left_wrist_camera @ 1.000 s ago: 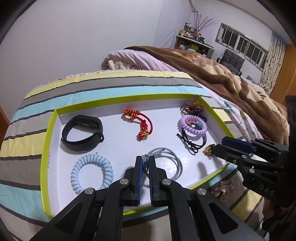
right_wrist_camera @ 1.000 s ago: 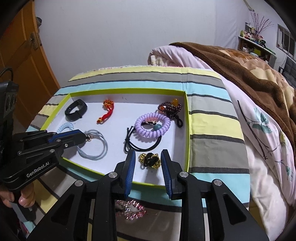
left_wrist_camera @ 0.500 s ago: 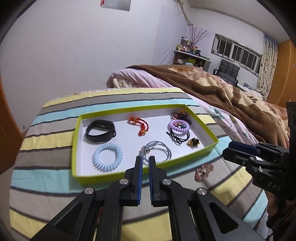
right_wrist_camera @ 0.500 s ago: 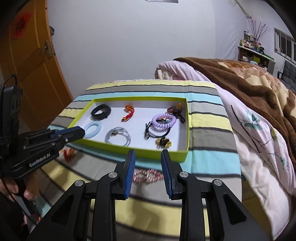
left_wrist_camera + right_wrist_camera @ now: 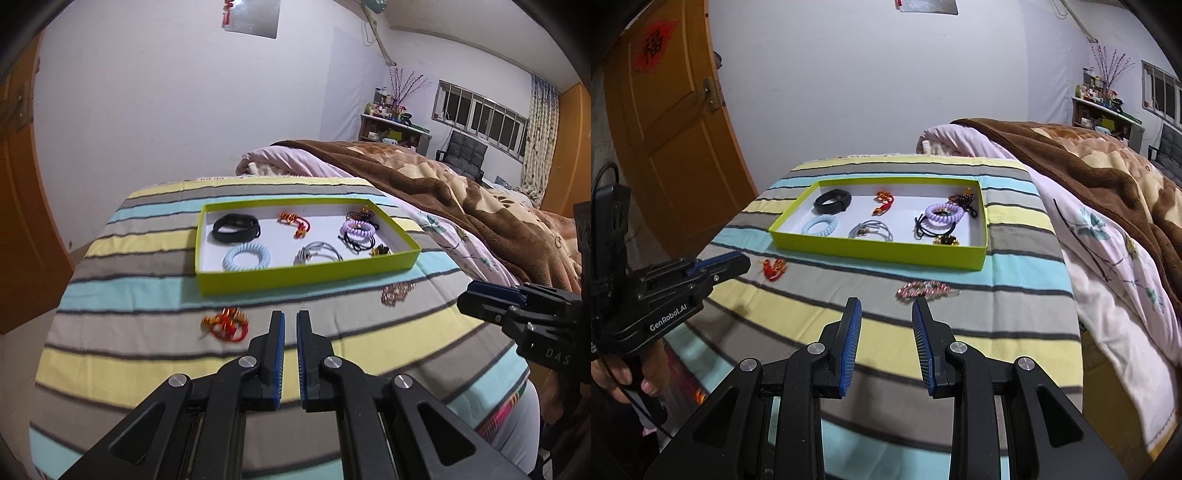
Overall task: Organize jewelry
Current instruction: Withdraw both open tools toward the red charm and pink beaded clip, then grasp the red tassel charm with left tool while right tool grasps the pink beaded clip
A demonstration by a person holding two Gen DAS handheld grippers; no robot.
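Observation:
A lime-green tray [image 5: 306, 275] [image 5: 879, 254] sits on the striped bedspread and holds several pieces: a black band [image 5: 236, 229], a light blue coil [image 5: 246, 257], a grey ring [image 5: 317, 253], a red charm [image 5: 297, 223] and a purple coil [image 5: 358, 230]. A red-orange ornament [image 5: 223, 325] [image 5: 772, 268] and a pink bead bracelet [image 5: 397, 291] [image 5: 923, 288] lie on the bedspread in front of the tray. My left gripper [image 5: 290, 317] is nearly shut and empty, held back above the bedspread. My right gripper [image 5: 886, 306] is open and empty, just short of the pink bracelet.
A brown blanket and pink quilt [image 5: 1071, 155] are heaped to the right. An orange door [image 5: 665, 122] stands at the left. The bedspread's near edge drops off below the grippers.
Both grippers have pulled back and up from the tray. The grey ring and the gold-black piece now lie in the tray. The two pieces on the bedspread have come into view.

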